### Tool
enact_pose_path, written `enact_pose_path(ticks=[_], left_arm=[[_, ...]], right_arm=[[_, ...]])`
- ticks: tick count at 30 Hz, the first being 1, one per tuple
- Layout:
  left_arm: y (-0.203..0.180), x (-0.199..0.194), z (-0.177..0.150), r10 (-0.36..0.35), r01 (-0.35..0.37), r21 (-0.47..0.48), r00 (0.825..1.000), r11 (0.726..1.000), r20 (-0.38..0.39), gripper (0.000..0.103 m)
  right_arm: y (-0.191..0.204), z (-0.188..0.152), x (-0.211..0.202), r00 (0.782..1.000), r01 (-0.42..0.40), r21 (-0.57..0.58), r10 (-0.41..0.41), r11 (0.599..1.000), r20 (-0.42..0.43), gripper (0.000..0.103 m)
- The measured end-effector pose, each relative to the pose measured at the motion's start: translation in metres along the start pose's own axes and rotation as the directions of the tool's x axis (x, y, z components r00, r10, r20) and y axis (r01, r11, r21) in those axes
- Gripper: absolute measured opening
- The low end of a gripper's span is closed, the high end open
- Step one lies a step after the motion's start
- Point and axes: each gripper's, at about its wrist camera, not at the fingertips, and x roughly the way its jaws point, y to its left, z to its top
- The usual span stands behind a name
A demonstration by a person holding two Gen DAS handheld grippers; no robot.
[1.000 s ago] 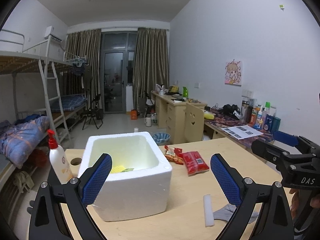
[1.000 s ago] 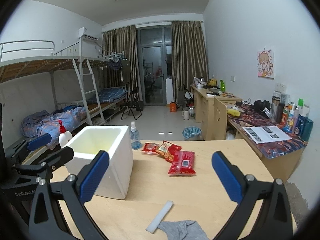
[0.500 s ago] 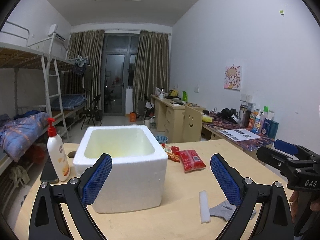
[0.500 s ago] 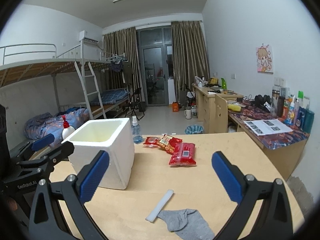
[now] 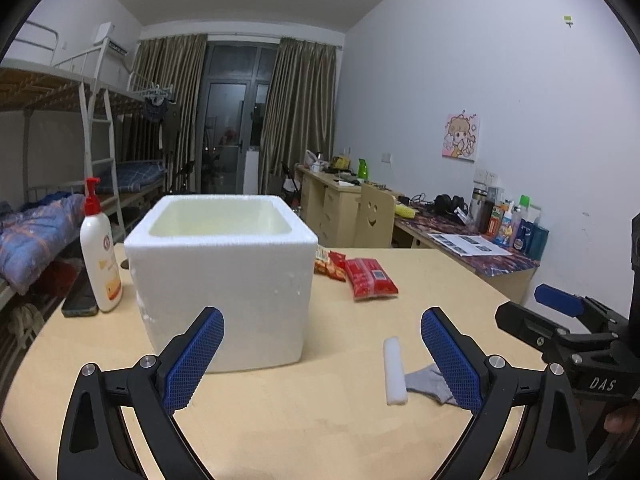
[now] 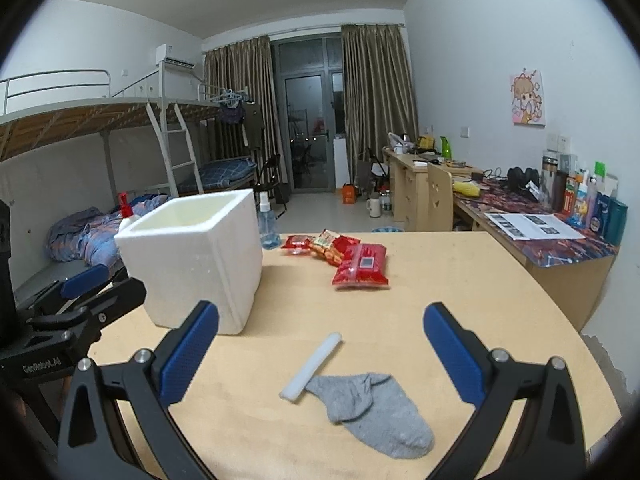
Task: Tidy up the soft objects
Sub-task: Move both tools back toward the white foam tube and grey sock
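Observation:
A white foam box stands open-topped on the wooden table; its inside is hidden from here. A grey sock lies near the front edge, touching a white foam strip. Red snack packets lie behind them. My left gripper is open just in front of the box's near wall, holding nothing. My right gripper is open low over the strip and sock, empty.
A pump bottle stands left of the box beside a dark phone. A small spray bottle is behind the box. Desks with clutter line the right wall; bunk beds the left.
Both grippers have dropped lower toward the table, so the box now hides its contents and the sock and strip show more fully. Both stayed open.

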Motion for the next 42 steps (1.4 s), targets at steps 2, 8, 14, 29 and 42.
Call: enact_pose_path(ticks=[2,8,14,29,42], left_arm=[[-0.001,-0.003,-0.005,0.000,0.000,-0.001,1.000,1.000,0.007,0.099],[0.000,-0.003,-0.027,0.005,-0.005,-0.005,1.000,1.000,-0.007,0.099],[-0.001,0.000,-0.038,-0.010,0.010,0.000,0.999,1.000,-0.043,0.099],[-0.012,0.003,-0.043,-0.059,0.061,0.023,0.996,0.998,-0.073,0.099],[-0.034,0.022,-0.036,-0.125,0.132,0.061,0.987,0.989,-0.104,0.099]], right_arm=[[0.001,-0.006,-0.004,1.000,-0.005,0.002,0.005,1.000,0.012,0.103],[0.005,-0.025,-0.003,1.000,-0.014,-0.011,0.014,1.000,-0.016,0.103],[0.005,-0.031,0.000,0.999,-0.015,0.007,0.016,1.000,-0.044,0.103],[-0.009,-0.038,-0.005,0.995,0.057,0.038,-0.054,0.998,-0.078,0.103],[-0.034,-0.047,-0.012,0.988,0.124,0.047,-0.119,0.991,-0.101,0.103]])
